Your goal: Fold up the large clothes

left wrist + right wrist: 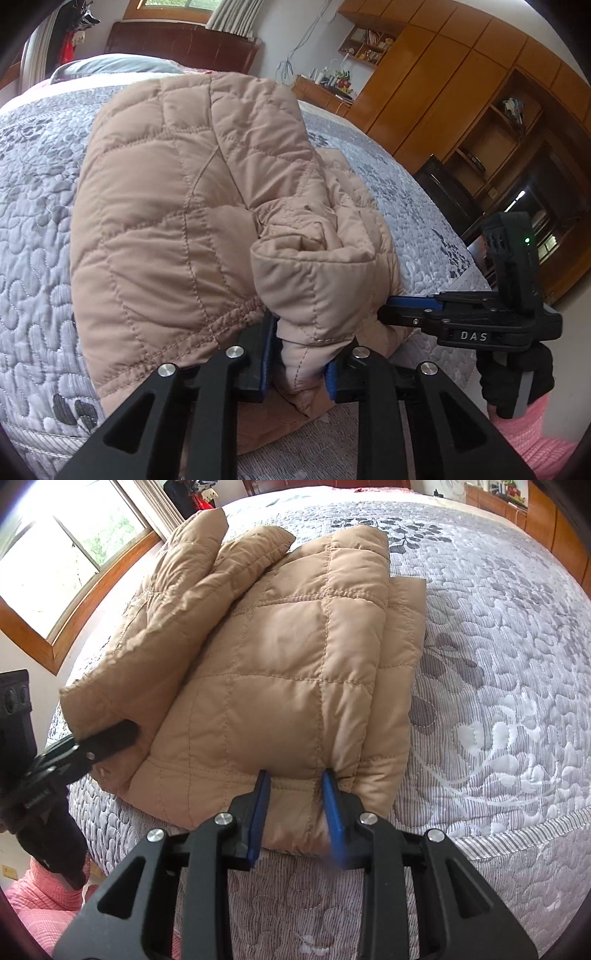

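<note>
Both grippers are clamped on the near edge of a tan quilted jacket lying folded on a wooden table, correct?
Not a table: the tan quilted jacket lies on a bed, over a grey floral quilt, as the right wrist view shows. The rest holds: the left gripper and right gripper both grip its near edge.

A bed fills the room, covered by a grey quilted spread with a leaf pattern. A dark wooden headboard stands at its far end, below a window with pale curtains. A second window in a wood frame lets in bright daylight. Tall orange-brown cupboards with open shelves line one wall, and a low cluttered cabinet stands beside them. The walls are white.
</note>
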`<action>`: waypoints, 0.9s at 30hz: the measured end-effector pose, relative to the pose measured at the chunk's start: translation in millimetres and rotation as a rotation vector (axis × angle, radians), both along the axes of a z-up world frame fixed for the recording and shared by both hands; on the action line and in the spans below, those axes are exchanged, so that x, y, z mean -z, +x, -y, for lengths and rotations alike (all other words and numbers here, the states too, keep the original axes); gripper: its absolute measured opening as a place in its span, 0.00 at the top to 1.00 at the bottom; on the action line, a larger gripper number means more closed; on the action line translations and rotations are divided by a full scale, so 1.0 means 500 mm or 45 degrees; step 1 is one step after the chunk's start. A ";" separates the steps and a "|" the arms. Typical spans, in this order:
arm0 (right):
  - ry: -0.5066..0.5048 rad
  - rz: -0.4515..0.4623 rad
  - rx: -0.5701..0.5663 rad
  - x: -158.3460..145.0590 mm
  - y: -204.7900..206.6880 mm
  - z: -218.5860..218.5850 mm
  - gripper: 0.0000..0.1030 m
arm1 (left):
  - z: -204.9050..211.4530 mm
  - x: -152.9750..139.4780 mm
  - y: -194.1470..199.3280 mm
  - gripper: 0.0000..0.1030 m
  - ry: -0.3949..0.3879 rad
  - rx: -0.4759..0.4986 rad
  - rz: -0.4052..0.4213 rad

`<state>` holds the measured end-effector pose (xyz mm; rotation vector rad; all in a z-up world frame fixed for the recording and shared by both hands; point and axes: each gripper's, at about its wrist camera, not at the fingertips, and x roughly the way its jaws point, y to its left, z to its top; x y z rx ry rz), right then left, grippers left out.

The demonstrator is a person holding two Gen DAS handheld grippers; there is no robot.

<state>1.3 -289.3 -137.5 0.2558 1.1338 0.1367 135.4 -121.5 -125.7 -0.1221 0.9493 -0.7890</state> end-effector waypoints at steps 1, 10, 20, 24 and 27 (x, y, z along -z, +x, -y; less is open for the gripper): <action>-0.002 0.000 0.000 0.000 0.000 -0.001 0.72 | -0.001 0.003 0.001 0.78 -0.001 0.002 -0.001; 0.004 -0.016 -0.028 -0.005 0.005 -0.009 0.60 | -0.058 -0.024 -0.001 0.57 -0.135 0.084 -0.075; 0.115 0.034 -0.054 -0.120 0.040 -0.008 0.39 | -0.224 -0.103 0.028 0.51 -0.048 -0.282 -0.105; 0.126 0.046 -0.115 -0.178 0.082 -0.041 0.19 | -0.230 -0.097 0.079 0.51 0.110 -0.392 -0.125; 0.163 -0.016 -0.150 -0.185 0.124 -0.074 0.15 | -0.214 -0.086 0.101 0.51 0.186 -0.408 -0.129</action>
